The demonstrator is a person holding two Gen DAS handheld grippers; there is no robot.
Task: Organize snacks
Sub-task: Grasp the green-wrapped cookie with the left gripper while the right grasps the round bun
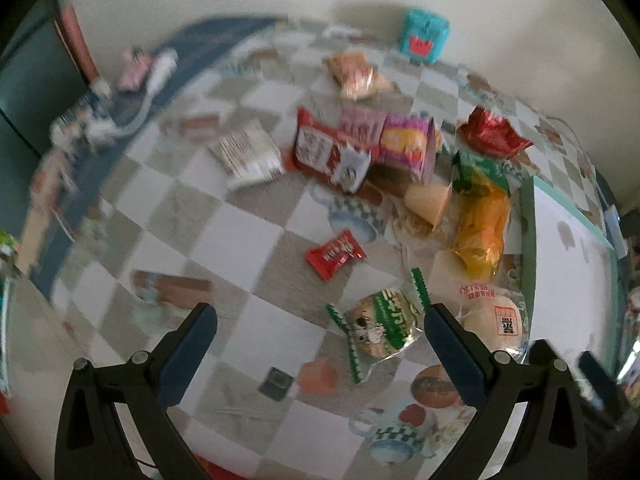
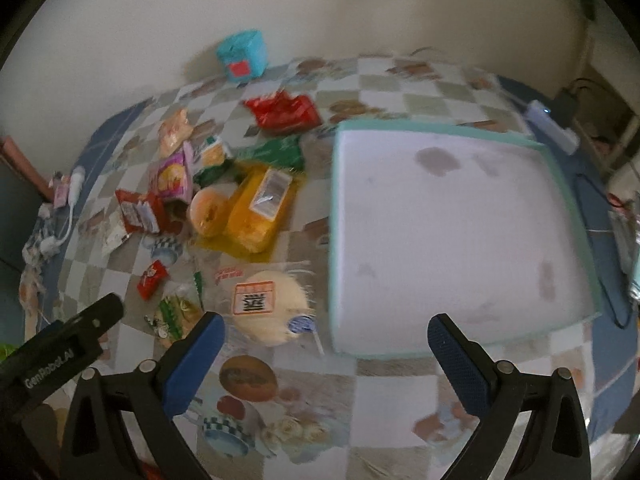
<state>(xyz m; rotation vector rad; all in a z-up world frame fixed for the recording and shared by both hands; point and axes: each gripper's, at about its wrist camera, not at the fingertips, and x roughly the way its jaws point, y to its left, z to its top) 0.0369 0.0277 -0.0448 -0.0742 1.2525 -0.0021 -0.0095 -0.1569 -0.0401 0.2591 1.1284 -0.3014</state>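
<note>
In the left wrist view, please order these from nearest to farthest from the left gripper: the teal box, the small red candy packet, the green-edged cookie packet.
From the left gripper:
1. Green-edged cookie packet, just inside the right finger.
2. Small red candy packet, ahead, mid-table.
3. Teal box, far back by the wall.

Plain cream wall (image 2: 320,12) behind checkered tablecloth (image 1: 224,232).

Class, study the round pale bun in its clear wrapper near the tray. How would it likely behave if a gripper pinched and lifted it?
The bun looks soft and puffy, so it would probably squash under a tight pinch. Its clear wrapper appears glossy and loose, so the fingers may slip or catch only film. It seems light for its size, so lifting should be easy.
</note>
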